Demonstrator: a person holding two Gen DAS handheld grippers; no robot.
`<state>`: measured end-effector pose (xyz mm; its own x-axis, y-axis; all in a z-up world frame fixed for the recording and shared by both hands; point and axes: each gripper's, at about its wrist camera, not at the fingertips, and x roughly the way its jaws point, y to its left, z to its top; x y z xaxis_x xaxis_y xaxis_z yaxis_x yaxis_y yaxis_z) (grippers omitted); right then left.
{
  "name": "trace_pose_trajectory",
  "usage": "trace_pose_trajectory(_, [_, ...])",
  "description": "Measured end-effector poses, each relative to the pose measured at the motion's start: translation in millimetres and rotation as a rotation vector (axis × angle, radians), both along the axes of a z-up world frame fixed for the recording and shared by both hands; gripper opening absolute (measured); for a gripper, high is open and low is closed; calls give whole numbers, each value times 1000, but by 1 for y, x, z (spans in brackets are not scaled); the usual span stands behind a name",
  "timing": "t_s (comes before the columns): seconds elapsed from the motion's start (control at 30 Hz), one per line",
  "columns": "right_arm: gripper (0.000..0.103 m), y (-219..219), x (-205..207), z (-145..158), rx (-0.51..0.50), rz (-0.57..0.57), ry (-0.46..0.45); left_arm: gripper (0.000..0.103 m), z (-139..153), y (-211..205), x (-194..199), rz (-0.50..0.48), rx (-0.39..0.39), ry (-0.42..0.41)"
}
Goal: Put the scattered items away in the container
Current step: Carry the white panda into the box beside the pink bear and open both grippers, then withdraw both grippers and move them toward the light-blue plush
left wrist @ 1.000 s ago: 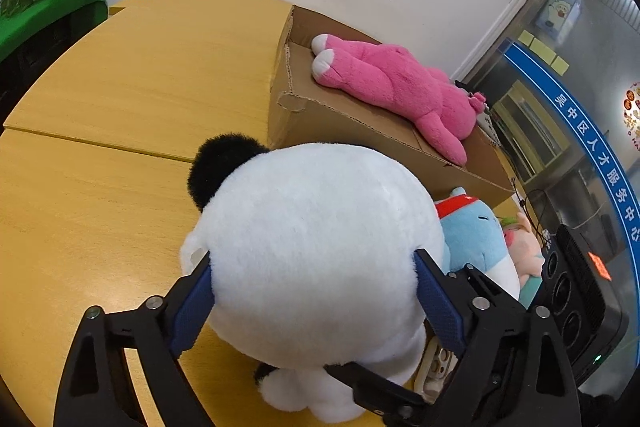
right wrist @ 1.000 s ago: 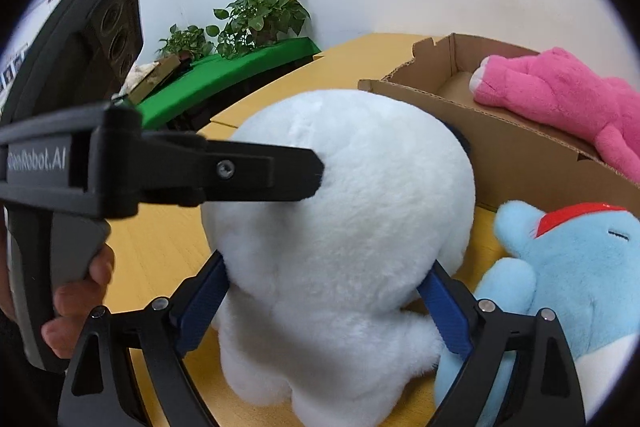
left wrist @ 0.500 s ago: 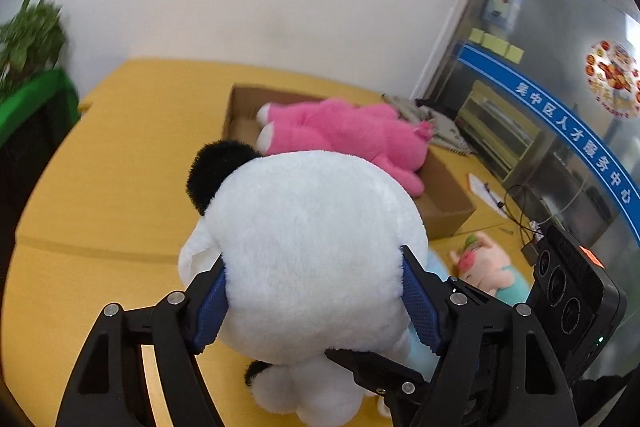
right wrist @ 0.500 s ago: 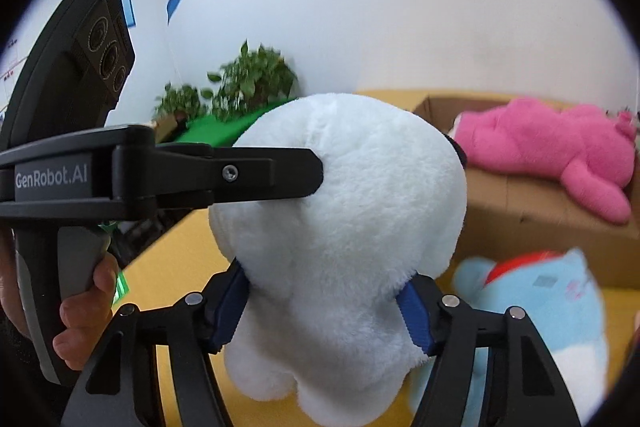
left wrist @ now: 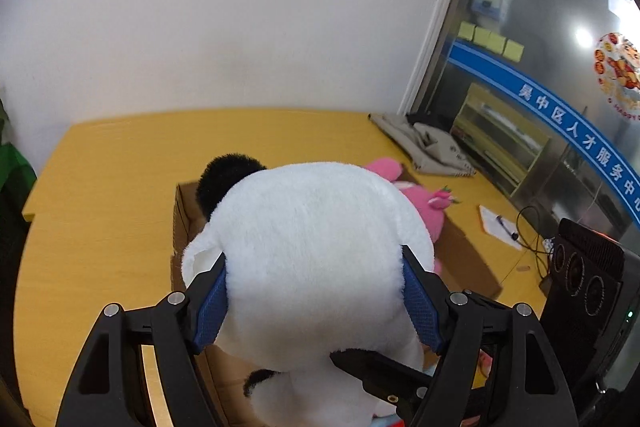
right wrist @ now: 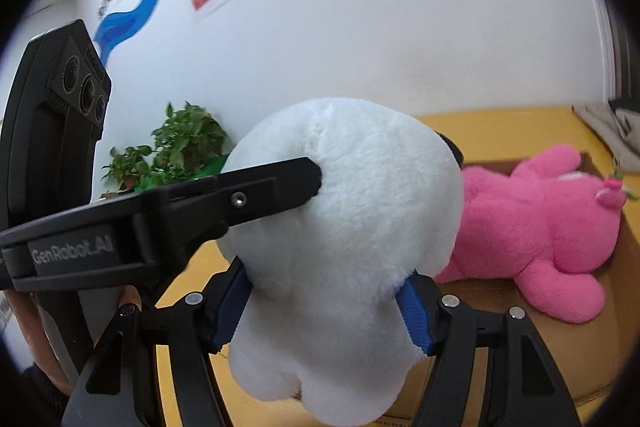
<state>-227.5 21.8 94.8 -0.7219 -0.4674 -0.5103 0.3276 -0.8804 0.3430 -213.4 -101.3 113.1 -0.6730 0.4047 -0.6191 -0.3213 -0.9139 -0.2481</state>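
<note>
Panda plush (left wrist: 320,259), white with black ears, hangs in the air above the cardboard box (right wrist: 592,347), gripped from two sides. The left gripper (left wrist: 316,299) has its jaws pinching the round head; the right gripper (right wrist: 324,311) has its jaws pinching the body lower down. A pink plush bear (right wrist: 532,231) already lies inside the box, on the yellow worktop (left wrist: 100,211). The carry-over step looks nearly done. Next, I judge, both grippers should lower the panda into the free space beside the pink bear, then spread their jaws together so it drops flat.
</note>
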Motion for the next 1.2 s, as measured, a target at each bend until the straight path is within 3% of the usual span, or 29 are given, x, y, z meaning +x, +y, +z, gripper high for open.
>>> trace_pose_trajectory(0.3, [64, -26, -32, -72, -2, -24, -206, 80, -72, -28, -31, 6, -4, -143])
trace_pose_trajectory(0.57, [66, -49, -35, -107, 61, -15, -324, 86, -97, -31, -22, 13, -37, -171])
trace_pose_trajectory(0.7, [75, -52, -26, -109, 113, 15, -340, 100, -97, -37, -20, 66, -31, -187])
trace_pose_trajectory(0.77, [76, -47, -10, -104, 120, 15, -348, 101, -93, -40, -15, 98, -19, -188])
trace_pose_trajectory(0.87, [80, -22, 19, -74, 117, -42, -269, 100, -72, -42, 8, 160, -11, -117])
trace_pose_trajectory(1.03, [83, 30, 63, -34, 243, -185, -89, 103, -35, -38, 60, 235, -23, 6])
trace_pose_trajectory(1.2, [83, 79, 82, -30, 271, -274, -83, 103, -28, 2, 89, 231, -78, 10])
